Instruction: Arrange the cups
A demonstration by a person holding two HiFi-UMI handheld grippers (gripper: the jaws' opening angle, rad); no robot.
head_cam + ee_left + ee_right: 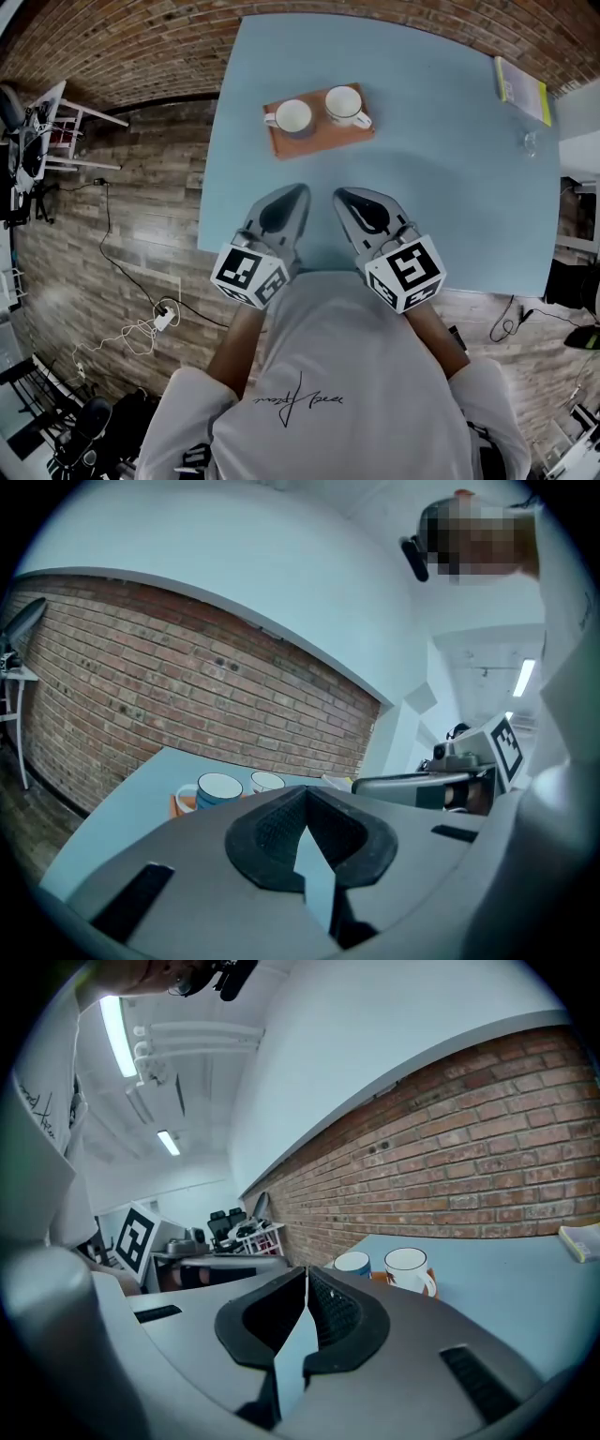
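A: Status of left gripper [298, 192]?
B: Pressed together, nothing pinched. Lower centre of frame, over the near part of the light blue table [450, 178].
A: And right gripper [341, 194]?
B: Same: closed tight, empty, just beside the left one.
A: Cups?
B: Upper centre. Blue cup [293, 117] and white cup [344, 104] upright, side by side on orange mat [323, 141]. Well apart from both grippers.

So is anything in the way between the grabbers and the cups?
No. Only bare table lies between the left gripper, the right gripper and the blue cup and white cup on their orange mat.
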